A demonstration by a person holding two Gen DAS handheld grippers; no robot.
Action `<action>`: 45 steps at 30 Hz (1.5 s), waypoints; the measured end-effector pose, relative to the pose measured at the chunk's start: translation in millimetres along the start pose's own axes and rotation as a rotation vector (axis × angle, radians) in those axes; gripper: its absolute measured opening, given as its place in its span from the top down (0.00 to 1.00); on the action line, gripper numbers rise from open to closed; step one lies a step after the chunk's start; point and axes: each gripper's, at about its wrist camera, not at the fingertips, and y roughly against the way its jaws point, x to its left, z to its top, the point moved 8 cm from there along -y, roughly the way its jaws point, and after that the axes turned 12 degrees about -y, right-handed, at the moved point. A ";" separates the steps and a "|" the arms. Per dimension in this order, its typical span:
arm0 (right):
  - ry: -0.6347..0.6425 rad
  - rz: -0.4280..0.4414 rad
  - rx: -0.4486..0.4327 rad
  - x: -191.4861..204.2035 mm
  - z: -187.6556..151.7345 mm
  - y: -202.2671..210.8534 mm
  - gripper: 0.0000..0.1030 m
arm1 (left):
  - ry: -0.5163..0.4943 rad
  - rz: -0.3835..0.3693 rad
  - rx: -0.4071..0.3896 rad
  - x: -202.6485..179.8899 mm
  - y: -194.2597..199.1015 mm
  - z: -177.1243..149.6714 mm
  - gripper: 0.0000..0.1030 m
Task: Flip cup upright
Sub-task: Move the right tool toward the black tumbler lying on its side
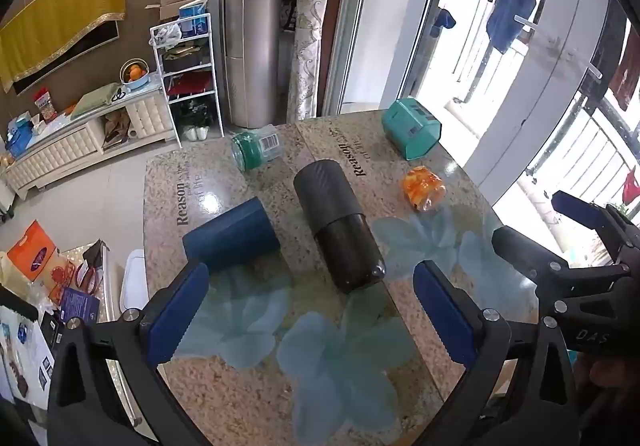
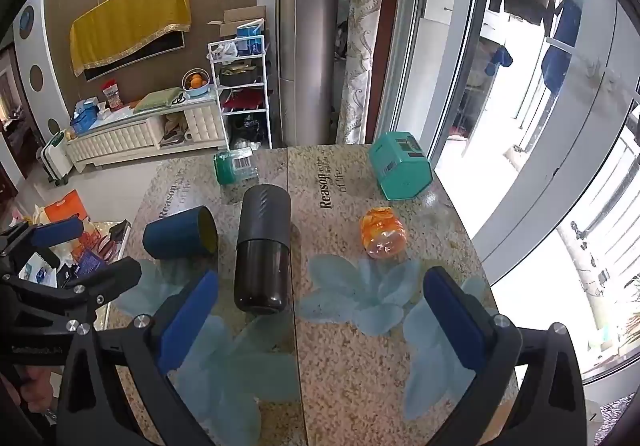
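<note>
I judge that the task is not started in any real way. The blue cup (image 2: 180, 233) lies on its side on the surface (image 2: 360, 366), at the left part, with its open mouth turned toward the black flask (image 2: 264, 246), which also lies flat just beside it. Nothing stands upright on the surface: the teal box (image 2: 400, 171), the orange jar (image 2: 382, 232) and the green jar (image 2: 232, 167) are all tipped over too.

My left gripper (image 1: 312, 318) has its fingers wide apart and holds nothing; the cup (image 1: 232, 236) is just ahead of its left finger. My right gripper (image 2: 332, 326) is also spread apart and empty, nearer to the flask. What is left is everything: reach, grasp, turn the cup, set it on its base.
</note>
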 end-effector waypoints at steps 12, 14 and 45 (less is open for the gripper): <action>0.001 0.006 -0.014 2.8 0.6 5.9 0.00 | 0.002 0.016 0.024 10.7 -1.4 -3.1 0.00; 0.004 0.006 -0.010 5.1 -0.3 5.0 0.00 | 0.005 0.010 0.024 11.4 -1.6 -2.6 0.00; 0.027 0.017 -0.007 20.7 -6.9 9.0 0.00 | 0.015 0.009 -0.013 17.6 19.7 -16.7 0.00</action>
